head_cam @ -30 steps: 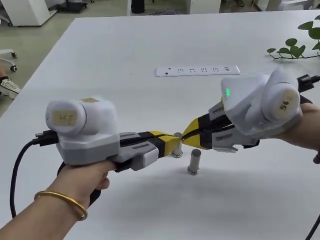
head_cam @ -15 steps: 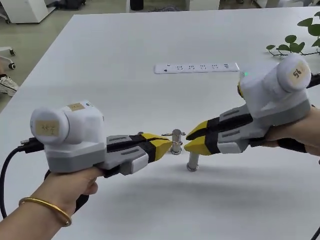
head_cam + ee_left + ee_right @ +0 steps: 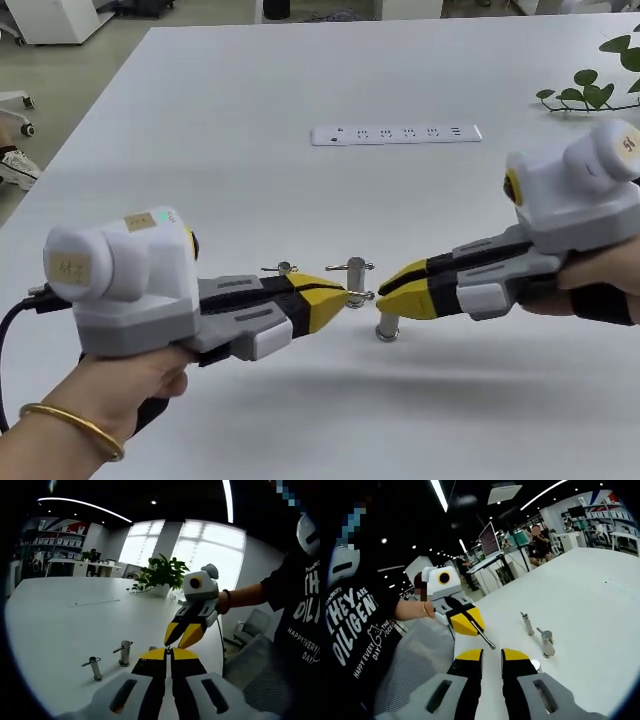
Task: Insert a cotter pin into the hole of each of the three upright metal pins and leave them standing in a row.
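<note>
Three upright metal pins stand in a loose row on the white table. The left pin point(image 3: 286, 269) and the middle pin point(image 3: 355, 272) each carry a cotter pin through the top. The third pin point(image 3: 387, 328) stands nearer me, its top hidden under my right gripper point(image 3: 385, 290). That gripper is open with nothing between its jaws point(image 3: 492, 655). My left gripper point(image 3: 343, 294) is shut on a thin cotter pin point(image 3: 362, 296), which sticks out of its tips point(image 3: 484, 635) toward the right gripper. The two grippers face each other tip to tip, a small gap apart.
A white power strip point(image 3: 396, 134) lies farther back on the table point(image 3: 200, 150). A potted plant point(image 3: 590, 95) reaches in at the far right edge. Chairs and floor lie beyond the table's left edge.
The two grippers, whose tips met at the middle pin a second ago, have drawn apart. The right one has pulled back to the right and lowered; the left pin has come into sight.
</note>
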`<action>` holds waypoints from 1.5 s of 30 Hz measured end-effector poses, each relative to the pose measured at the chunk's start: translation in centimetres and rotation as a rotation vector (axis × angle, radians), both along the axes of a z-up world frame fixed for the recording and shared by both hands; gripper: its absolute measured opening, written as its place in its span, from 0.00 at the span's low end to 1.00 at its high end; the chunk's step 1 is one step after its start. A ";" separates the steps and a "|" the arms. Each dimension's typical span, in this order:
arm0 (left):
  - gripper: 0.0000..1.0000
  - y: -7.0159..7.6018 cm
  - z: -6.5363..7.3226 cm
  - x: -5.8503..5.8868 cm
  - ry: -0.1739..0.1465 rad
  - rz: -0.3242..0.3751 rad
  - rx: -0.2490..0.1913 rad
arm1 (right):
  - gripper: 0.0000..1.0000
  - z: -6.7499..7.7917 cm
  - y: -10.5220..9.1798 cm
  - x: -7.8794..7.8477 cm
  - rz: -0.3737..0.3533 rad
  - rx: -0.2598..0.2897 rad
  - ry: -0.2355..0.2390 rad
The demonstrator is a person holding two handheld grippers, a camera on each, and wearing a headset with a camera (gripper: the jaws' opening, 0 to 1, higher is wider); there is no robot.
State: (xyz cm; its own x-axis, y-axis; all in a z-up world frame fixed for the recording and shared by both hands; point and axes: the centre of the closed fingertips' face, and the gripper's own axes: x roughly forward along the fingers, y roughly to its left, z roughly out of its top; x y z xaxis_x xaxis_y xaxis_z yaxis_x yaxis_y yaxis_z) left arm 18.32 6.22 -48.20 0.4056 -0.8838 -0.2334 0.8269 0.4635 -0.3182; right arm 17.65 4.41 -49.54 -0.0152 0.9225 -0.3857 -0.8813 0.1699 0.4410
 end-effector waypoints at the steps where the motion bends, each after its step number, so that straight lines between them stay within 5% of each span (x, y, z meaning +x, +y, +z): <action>1: 0.00 -0.1 0.0 -0.1 -0.002 -0.007 -0.001 | 0.09 0.0 0.0 -0.1 0.006 0.000 0.002; 14: 0.00 -0.9 0.6 -2.1 0.022 -0.097 -0.048 | 0.08 0.2 0.8 -2.6 0.107 0.035 0.060; 27: 0.00 -1.3 0.6 -3.0 0.061 -0.136 -0.075 | 0.01 0.3 0.9 -3.6 0.158 0.034 0.048; 34: 0.00 -1.6 0.5 -3.4 0.070 -0.151 -0.076 | 0.00 0.3 0.5 -4.1 0.213 0.017 -0.029; 45: 0.03 -1.7 -0.9 -3.4 0.012 -0.151 0.020 | 0.00 -0.9 0.3 -4.3 0.293 -0.118 -0.210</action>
State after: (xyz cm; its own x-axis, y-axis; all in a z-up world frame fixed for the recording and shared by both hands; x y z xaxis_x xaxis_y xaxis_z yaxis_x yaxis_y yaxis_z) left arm 14.88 4.56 -49.12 0.2656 -0.9295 -0.2558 0.8838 0.3408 -0.3205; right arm 13.36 4.68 -50.46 -0.1810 0.8400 -0.5115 -0.9691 -0.0637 0.2383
